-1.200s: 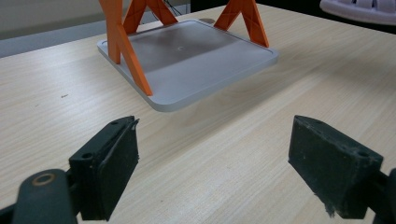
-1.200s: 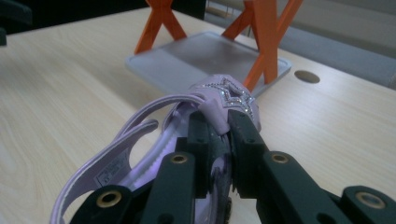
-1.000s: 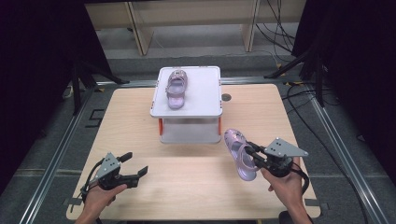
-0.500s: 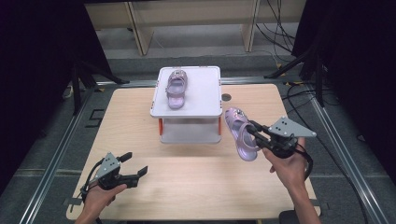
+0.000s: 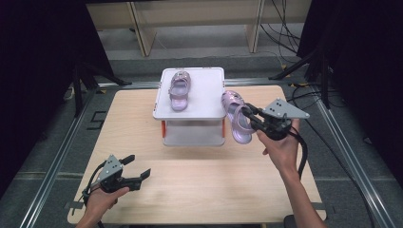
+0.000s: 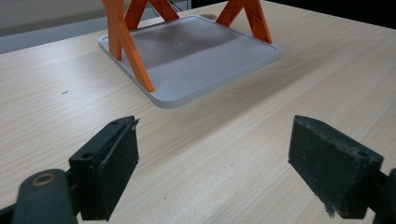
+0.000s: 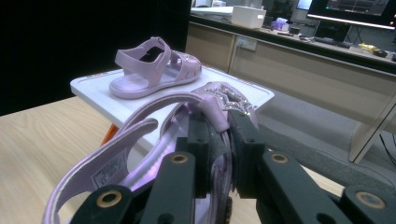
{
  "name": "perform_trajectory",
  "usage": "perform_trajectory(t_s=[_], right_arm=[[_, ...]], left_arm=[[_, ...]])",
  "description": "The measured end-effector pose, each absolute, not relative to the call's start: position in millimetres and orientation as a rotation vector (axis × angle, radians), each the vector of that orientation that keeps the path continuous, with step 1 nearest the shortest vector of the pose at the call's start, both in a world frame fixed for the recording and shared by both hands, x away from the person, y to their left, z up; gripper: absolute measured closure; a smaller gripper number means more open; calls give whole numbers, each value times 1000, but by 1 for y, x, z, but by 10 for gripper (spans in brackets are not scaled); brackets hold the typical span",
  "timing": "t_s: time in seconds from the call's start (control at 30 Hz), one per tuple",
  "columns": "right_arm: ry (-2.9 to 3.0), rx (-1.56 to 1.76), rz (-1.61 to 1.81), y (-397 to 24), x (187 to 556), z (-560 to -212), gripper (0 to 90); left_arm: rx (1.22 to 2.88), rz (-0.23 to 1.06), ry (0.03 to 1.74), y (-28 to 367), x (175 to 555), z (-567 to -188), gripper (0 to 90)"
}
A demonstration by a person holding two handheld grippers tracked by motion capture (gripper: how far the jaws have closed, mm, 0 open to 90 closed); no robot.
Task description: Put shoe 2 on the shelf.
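Black jaws of right gripper [image 5: 254, 115] are clamped on the side of a lilac sandal [image 5: 236, 122] | sandal is held in the air just right of the rack [image 5: 209, 88], long axis along the rack's right edge | twin sandal [image 5: 178, 90] lies on the rack's left half, right half bare | left gripper [image 5: 136, 166], jaws open and empty, is held low over the desk [image 5: 199, 180], well apart from the rack.

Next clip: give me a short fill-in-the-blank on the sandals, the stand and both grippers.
1. The right gripper is shut on a ____ sandal.
2. The other sandal lies on the stand's ____ shelf.
3. The left gripper is ____ and holds nothing.

Missing words: purple; top; open
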State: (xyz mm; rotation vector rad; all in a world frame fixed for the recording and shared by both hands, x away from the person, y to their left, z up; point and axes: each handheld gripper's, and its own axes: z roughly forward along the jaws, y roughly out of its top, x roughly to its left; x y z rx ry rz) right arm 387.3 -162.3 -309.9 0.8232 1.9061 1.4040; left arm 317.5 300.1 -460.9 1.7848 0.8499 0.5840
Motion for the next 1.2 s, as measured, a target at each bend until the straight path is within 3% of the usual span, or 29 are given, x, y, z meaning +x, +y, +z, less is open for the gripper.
perform_trajectory(t_s=[0.73, 1.2], right_arm=[[1910, 794, 1270, -78, 462, -280, 807], [1963, 863, 1181, -46, 509, -294, 806]], left_arm=[[1780, 581, 838, 300, 319, -460, 153], [1791, 578, 842, 301, 317, -459, 153]])
